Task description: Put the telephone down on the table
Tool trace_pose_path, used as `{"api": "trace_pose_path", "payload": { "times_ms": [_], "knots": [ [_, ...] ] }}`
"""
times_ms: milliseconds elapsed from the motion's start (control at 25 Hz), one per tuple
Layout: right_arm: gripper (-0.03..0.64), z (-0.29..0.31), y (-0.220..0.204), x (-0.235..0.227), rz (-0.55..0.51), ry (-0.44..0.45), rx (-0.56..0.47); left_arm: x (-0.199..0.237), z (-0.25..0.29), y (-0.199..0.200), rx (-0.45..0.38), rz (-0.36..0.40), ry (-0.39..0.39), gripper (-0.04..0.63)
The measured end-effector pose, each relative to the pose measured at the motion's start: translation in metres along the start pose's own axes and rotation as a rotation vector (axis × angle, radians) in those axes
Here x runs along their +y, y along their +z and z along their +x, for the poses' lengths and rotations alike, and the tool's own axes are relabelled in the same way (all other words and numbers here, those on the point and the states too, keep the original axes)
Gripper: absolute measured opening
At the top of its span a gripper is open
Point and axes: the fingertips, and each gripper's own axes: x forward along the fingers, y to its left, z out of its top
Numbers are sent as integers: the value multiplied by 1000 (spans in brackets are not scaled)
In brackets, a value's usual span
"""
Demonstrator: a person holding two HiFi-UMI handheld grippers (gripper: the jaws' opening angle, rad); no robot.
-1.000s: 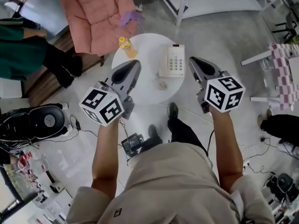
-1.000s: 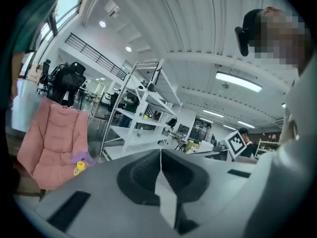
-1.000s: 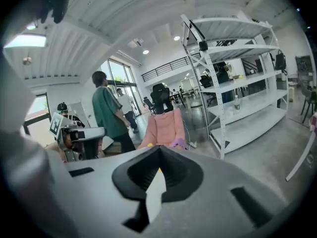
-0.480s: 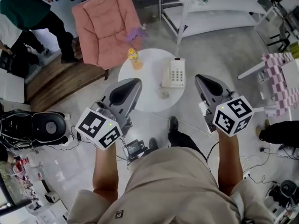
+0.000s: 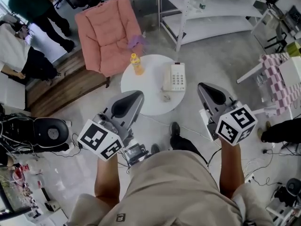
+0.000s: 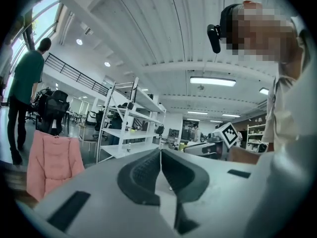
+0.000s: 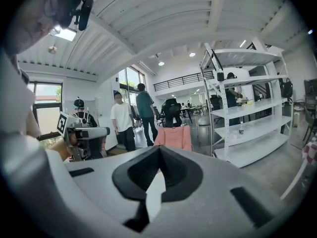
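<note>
At the bottom of the head view the person's 2 forearms reach up the frame, each carrying a gripper with its marker cube nearest the camera. The left gripper (image 5: 139, 93) sits left of centre with its jaws pressed together and nothing between them; its own view shows the 2 dark pads meeting in a thin seam against open room. The right gripper (image 5: 200, 85), right of centre, is likewise closed on nothing, its pads meeting at a point in its own view. Both tips stop at the near edge of the round white table (image 5: 149, 86), one on each side of it, and neither touches anything. Just past them, on the right half of the tabletop, lies the telephone (image 5: 175, 76), apart from both grippers. Judging from that, the putting-down looks already done, and this is the step of drawing clear. The next move seems to call only for keeping both closed grippers away from the table so the set is not knocked. The telephone is a white corded-style desk set lying flat, with a handset along its left side, a grid of keys on the right and a dark strip at its far end. A small object (image 5: 166, 97) lies near its front corner, and an orange bottle (image 5: 136, 64) stands at the table's far left edge. Beyond are a pink armchair (image 5: 106, 32) in the upper left and white shelving (image 5: 211, 8) in the upper right.
</note>
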Motion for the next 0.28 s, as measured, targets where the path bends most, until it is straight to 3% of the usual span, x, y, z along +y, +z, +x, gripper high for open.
{"api": "trace_pose_path", "payload": {
  "times_ms": [280],
  "knots": [
    [-11,-11,1,14,2,-8,-5,-9,-12,2,3,6,-14,14]
  ]
}}
